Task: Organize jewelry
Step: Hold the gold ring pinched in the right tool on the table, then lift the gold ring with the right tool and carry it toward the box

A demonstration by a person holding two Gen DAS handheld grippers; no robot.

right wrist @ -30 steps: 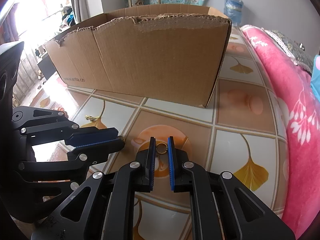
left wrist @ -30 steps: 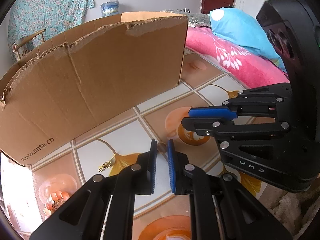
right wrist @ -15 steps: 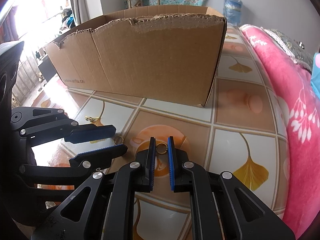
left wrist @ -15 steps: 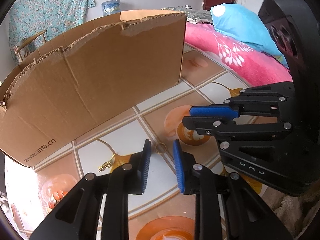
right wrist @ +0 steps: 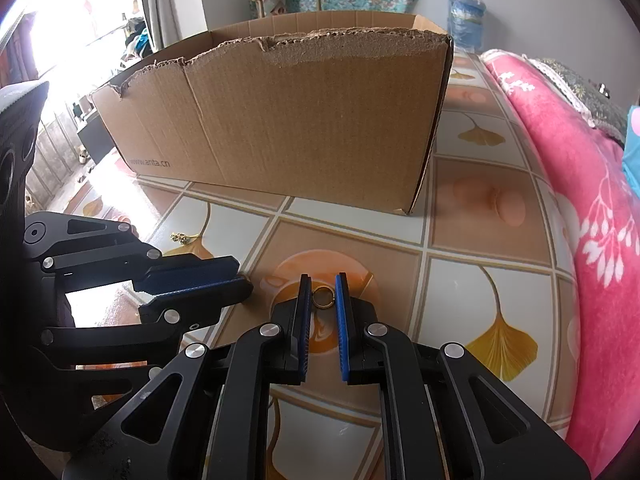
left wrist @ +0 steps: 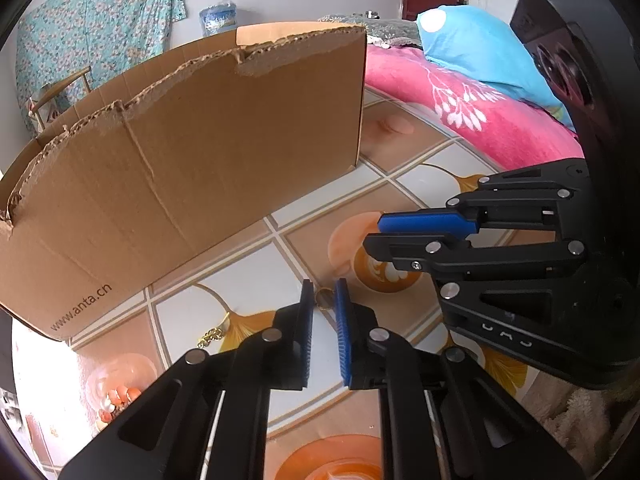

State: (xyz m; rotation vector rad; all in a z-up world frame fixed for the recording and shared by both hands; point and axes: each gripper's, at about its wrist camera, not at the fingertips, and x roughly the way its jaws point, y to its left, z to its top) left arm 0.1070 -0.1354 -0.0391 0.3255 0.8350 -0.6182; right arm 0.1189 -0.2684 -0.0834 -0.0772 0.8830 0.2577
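On the glossy patterned tabletop (right wrist: 460, 292), each gripper pinches a small round gold ring: the left gripper (left wrist: 324, 300), whose ribbed blue pads have just closed on its ring (left wrist: 323, 298), and the right gripper (right wrist: 323, 294) on another ring (right wrist: 322, 296). A torn corrugated cardboard box (right wrist: 300, 120) stands at twelve o'clock.

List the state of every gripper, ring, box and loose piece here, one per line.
left gripper: jaws just closed, shut on a gold ring
right gripper: shut on a second gold ring
cardboard box: open-topped, torn rim, upright on the table
gold chain piece: lying loose on the table
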